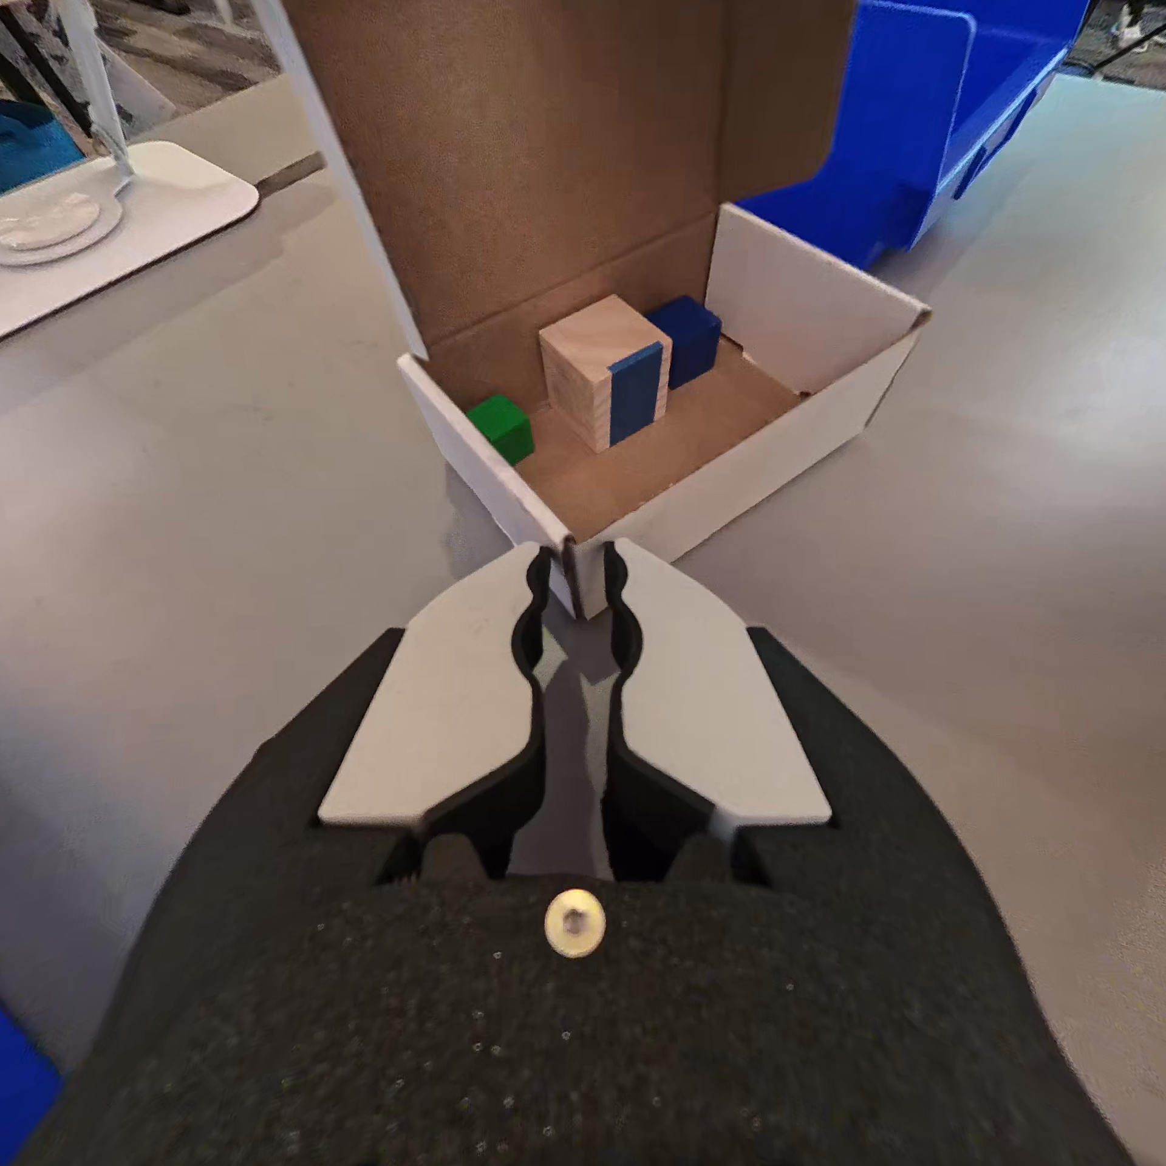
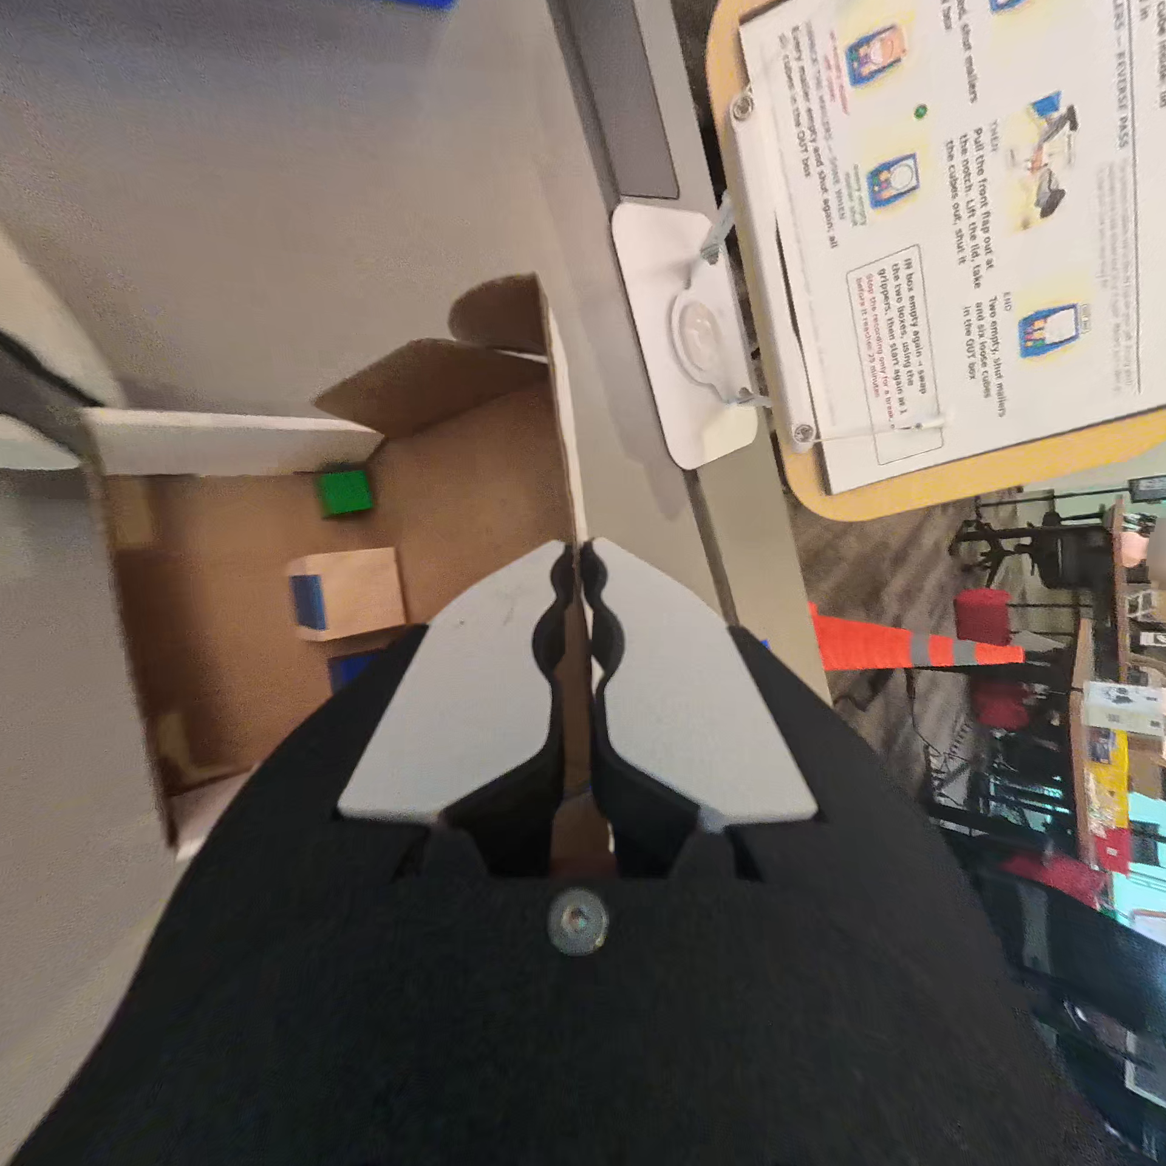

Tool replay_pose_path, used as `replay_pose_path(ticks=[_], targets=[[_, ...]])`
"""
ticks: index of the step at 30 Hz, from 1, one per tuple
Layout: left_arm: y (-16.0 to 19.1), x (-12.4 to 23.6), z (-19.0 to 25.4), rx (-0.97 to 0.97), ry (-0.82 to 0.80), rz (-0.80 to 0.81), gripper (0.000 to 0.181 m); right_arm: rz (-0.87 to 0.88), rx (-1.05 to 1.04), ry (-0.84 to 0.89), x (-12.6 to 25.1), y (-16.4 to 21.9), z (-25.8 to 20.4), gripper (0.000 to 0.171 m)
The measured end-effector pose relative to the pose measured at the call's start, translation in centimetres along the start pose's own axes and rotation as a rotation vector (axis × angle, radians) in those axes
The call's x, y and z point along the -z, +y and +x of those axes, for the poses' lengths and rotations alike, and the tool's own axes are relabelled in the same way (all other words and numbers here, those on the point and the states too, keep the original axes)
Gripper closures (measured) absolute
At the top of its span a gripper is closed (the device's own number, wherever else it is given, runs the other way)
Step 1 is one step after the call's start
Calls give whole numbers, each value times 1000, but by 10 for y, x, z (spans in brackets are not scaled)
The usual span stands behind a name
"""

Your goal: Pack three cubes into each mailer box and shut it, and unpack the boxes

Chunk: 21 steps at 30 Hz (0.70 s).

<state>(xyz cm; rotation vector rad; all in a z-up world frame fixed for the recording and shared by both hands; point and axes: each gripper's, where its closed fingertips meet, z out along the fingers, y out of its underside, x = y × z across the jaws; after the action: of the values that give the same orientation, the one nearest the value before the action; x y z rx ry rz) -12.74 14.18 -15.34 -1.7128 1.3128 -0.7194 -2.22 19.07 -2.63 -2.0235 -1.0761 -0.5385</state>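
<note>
The mailer box sits open on the grey worktop, and I place everything else from it. Inside are three cubes: a green cube against its left wall, a wooden cube with a blue stripe mid-floor, and a blue cube just behind that. The lid stands upright from the back wall.

My right gripper has its fingers pinched on the lid's edge. My left gripper straddles the box's near corner, fingers slightly apart; I can't tell whether they touch the cardboard.

I judge this to be the closing step. I'd swing the lid forward slowly, keep the corner braced so the box doesn't slide, and watch that the tall wooden cube clears. A blue bin stands behind the box, to the right.
</note>
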Motion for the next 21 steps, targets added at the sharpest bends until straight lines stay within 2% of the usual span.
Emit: replay_pose_path(ticks=[8,13,18,21], targets=[[0,-2,10,-23,26,-12,161,-130,33,23,-77,12,11,167],[0,-4,21,-37,56,-20,155,-141,1,-58,-118,4,-1,167],[1,-5,29,-89,53,-23,155,-149,-39,-155,-147,-1,-20,164],[0,-5,34,-105,62,-20,155,-135,-35,-168,-151,-10,-26,163]])
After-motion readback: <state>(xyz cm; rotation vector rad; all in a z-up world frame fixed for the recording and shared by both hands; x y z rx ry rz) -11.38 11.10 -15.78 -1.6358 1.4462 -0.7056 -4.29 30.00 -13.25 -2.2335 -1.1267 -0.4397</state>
